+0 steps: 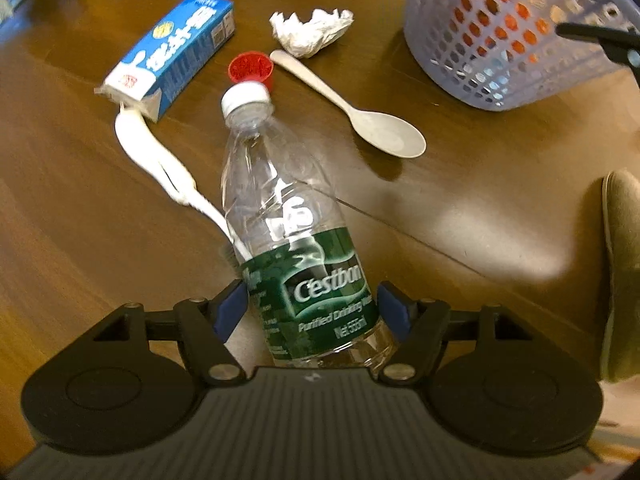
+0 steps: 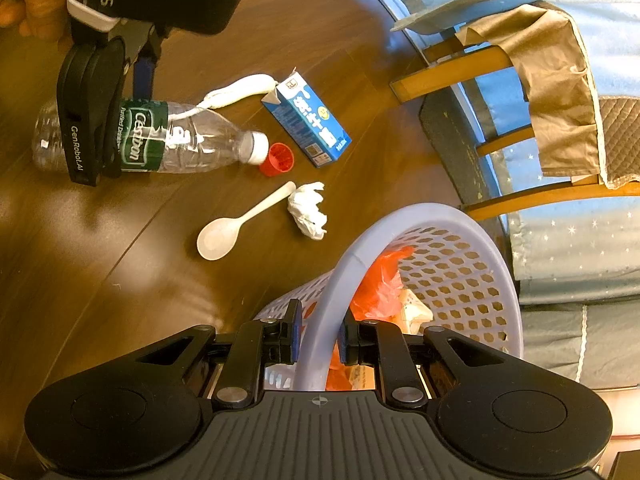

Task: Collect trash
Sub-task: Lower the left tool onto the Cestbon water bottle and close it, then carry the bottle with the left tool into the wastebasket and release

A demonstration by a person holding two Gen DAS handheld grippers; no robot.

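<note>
A clear plastic bottle [image 1: 288, 220] with a green label lies on its side on the wooden table [image 1: 460, 200]. My left gripper [image 1: 314, 308] points down over it and straddles the labelled part. The left pad rests against the label and a thin gap shows at the right pad, so the jaws stand open around it. The right wrist view shows the same bottle [image 2: 180, 140] under that left gripper [image 2: 116, 120]. My right gripper [image 2: 320, 338] is shut on the rim of the lilac mesh basket [image 2: 460, 280], which holds orange plastic and paper.
Beyond the bottle lie a blue milk carton [image 1: 172, 52], a red cap [image 1: 251, 69], a white spoon [image 1: 360, 112], a crumpled tissue [image 1: 312, 32] and a twisted white wrapper [image 1: 152, 148]. The basket [image 1: 500, 32] stands far right. A wooden chair [image 2: 500, 68] stands past the table edge.
</note>
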